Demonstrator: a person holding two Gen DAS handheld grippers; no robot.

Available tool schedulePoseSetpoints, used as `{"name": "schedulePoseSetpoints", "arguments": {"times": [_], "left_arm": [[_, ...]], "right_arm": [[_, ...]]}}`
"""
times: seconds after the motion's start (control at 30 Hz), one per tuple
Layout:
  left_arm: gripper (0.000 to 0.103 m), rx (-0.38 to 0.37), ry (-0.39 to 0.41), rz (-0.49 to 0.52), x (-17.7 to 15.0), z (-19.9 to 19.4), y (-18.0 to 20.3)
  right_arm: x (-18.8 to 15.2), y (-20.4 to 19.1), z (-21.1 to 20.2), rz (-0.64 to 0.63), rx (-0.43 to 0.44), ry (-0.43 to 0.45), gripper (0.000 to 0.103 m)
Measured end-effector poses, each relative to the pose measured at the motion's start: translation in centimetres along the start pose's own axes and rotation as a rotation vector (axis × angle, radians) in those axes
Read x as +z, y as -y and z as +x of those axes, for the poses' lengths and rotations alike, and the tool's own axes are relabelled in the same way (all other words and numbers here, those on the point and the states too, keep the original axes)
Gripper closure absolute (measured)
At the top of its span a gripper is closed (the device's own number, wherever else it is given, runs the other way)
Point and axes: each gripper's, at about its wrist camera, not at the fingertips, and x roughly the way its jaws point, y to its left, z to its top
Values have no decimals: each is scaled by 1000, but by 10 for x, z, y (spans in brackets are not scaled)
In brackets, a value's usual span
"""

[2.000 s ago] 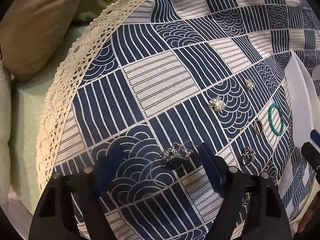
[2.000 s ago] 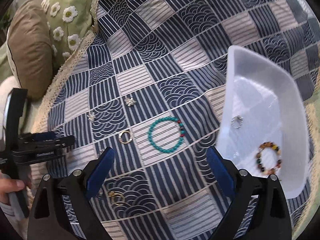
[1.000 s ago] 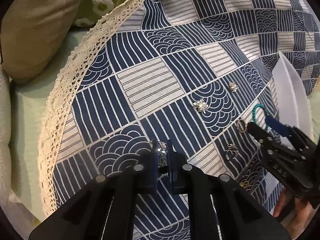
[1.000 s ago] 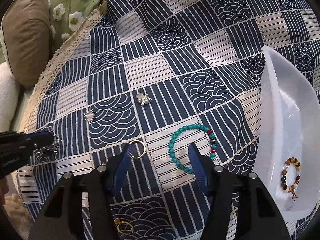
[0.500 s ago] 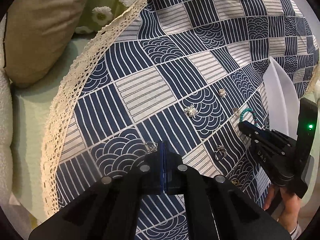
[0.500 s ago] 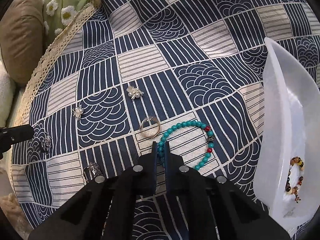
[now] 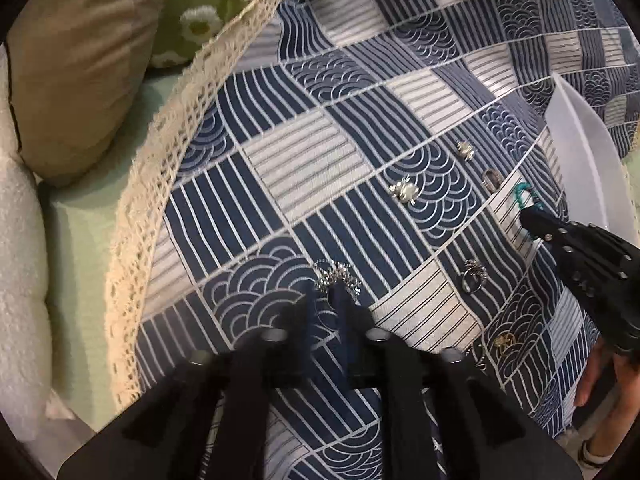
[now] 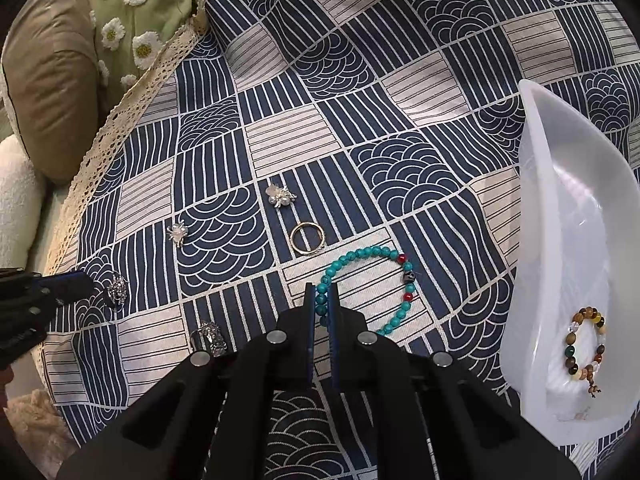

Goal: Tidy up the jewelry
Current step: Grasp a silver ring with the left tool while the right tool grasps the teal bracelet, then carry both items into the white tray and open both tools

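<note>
The right claw [image 8: 321, 300] is seen closed on the turquoise bead bracelet [image 8: 370, 288], its near edge pinched between the blue pads while the rest of the loop lies on the blue patterned cloth [image 8: 360, 80] ahead and to the right. Just ahead and slightly left of this claw a gold ring [image 8: 307, 237] is laid flat, with a pearl brooch [image 8: 280, 196] beyond it. To the far right a white plastic tray [image 8: 560, 200] is found, holding a brown bead bracelet [image 8: 585, 346]. The left claw [image 7: 329, 300] is held nearly closed, a narrow gap showing between its pads; a silver ornate ring [image 7: 336, 276] is seen at its tips, though whether it is gripped cannot be told. A second silver ring [image 7: 472, 276] is seen to the right of that claw.
</note>
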Motion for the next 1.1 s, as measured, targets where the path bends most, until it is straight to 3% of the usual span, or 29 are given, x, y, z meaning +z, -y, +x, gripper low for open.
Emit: {"name": "schedulePoseSetpoints", "arguments": {"times": [0.07,0.23,0.27,0.3,0.33,0.57,0.77,0.93,1.1], "left_arm": [[58,-6,-7,0,0,5,0],[56,21,14,25,0,7,5],[61,13,16,18,0,7,6],[83,8,8,11,0,9,5],[89,4,-13,7,0,13,4],[90,7,-4,19,0,7,8],[90,-118,105,-15,8,-53,17],[90,-219,227,8,22,-118,57],[90,-301,272,85,33,-153,121]], "right_arm": [[0,-2,-1,-5,1,3,96],[1,-1,-8,2,11,9,96],[2,-1,-9,4,13,11,96],[2,-1,-10,5,15,14,96],[2,0,-12,7,18,16,96],[5,2,-29,18,37,42,96],[14,22,-88,66,42,146,96],[21,50,-139,113,3,235,96],[19,92,-172,180,-37,276,96]]}}
